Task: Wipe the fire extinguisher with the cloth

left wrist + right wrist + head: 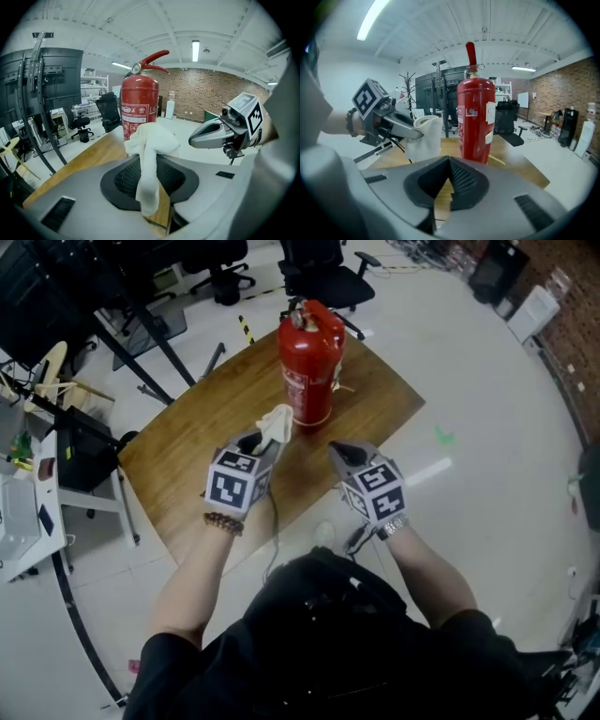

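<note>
Extinguisher print: the label on your fire extinguisher (311,362) is too small to read in every view.
Extinguisher foot: the cloth (151,140) covers it in the view from your left tool (263,441); the body of your right tool (449,178) cuts it off in that tool's view.
Left tool tips: the cloth hides them in the head view.
Worktop (202,442) near edge: partly behind your left forearm (200,570).
</note>
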Demonstrator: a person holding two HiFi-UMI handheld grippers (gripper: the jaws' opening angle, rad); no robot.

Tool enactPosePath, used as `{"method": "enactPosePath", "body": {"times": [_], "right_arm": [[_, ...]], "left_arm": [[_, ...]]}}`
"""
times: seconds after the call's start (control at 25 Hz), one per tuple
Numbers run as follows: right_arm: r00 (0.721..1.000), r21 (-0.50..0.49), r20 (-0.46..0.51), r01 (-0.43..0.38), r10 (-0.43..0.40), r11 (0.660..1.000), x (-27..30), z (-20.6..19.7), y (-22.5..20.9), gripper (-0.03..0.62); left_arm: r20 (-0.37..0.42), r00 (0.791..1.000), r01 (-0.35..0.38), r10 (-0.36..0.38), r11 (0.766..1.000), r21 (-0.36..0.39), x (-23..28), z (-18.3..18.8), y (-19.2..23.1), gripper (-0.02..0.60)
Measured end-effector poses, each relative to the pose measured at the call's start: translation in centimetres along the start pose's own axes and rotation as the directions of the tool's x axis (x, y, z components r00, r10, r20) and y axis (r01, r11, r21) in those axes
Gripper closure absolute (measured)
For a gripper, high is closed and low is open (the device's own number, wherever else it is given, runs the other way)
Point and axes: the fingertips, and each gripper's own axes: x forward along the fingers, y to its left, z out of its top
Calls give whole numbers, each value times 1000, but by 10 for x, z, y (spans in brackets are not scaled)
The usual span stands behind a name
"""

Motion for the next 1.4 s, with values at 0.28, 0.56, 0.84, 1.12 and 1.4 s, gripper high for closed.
{"method": "enactPosePath", "body": {"times": [0.28, 0.56, 0.84, 1.12, 1.4], "right_arm": [[996, 1, 46, 76, -76, 997, -42, 13, 42, 572], [989, -17, 83, 122, -120, 992, -76, 17, 79, 572], [985, -28, 97, 148, -144, 989, -97, 19, 98, 572], [983, -41, 101, 156, -151, 987, -108, 18, 110, 572], [983, -44, 100, 158, -153, 986, -117, 16, 116, 572]], "left_arm": [[52, 997, 62, -63, 998, 24, -55, -5, -51, 488], [74, 994, 72, -75, 997, 36, -97, -21, -80, 488], [82, 994, 67, -72, 996, 67, -116, -30, -98, 488], [103, 992, 69, -77, 995, 77, -129, -33, -109, 488], [108, 991, 68, -77, 994, 84, -133, -34, -118, 488]]}}
